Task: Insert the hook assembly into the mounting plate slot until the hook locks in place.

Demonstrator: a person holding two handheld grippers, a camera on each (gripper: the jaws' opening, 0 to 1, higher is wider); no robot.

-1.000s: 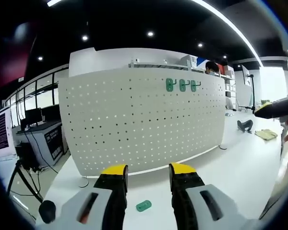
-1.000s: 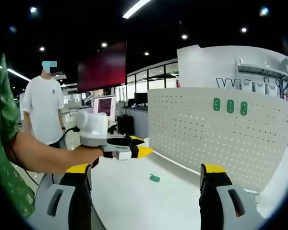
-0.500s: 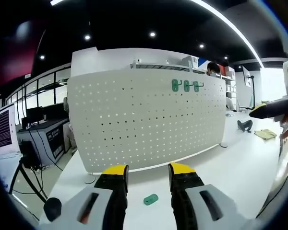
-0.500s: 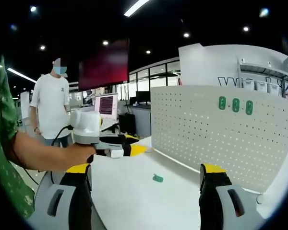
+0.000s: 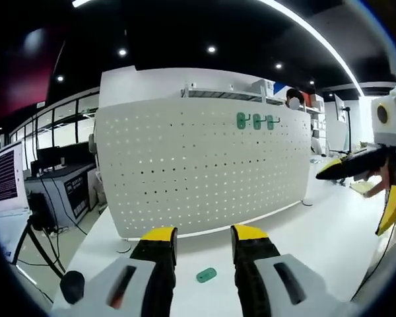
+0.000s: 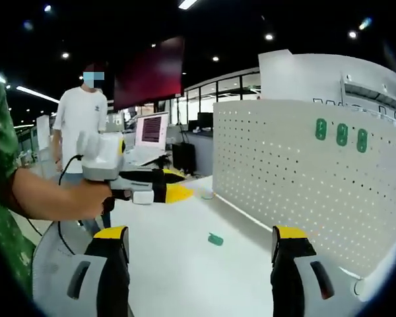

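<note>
A white pegboard plate (image 5: 204,165) stands upright on the white table (image 5: 317,244), with three green hooks (image 5: 256,121) mounted near its top right. A loose green hook piece (image 5: 206,275) lies flat on the table just in front of my left gripper (image 5: 204,234), which is open and holds nothing. My right gripper (image 6: 199,234) is open wide and empty, with the same green piece (image 6: 215,240) on the table ahead of it. The pegboard (image 6: 297,178) and its mounted hooks (image 6: 342,134) stand to its right. The left gripper (image 6: 175,185), held in a hand, hovers over the table's left side.
The right gripper (image 5: 356,197) reaches in from the right edge above the table. A person in a white T-shirt (image 6: 79,125) stands behind the table. A monitor (image 6: 152,129) and desks lie beyond. A tripod (image 5: 36,247) stands left of the table.
Both cameras have shifted slightly. The right gripper has come further into the left gripper view from the right. The loose green piece stays on the table.
</note>
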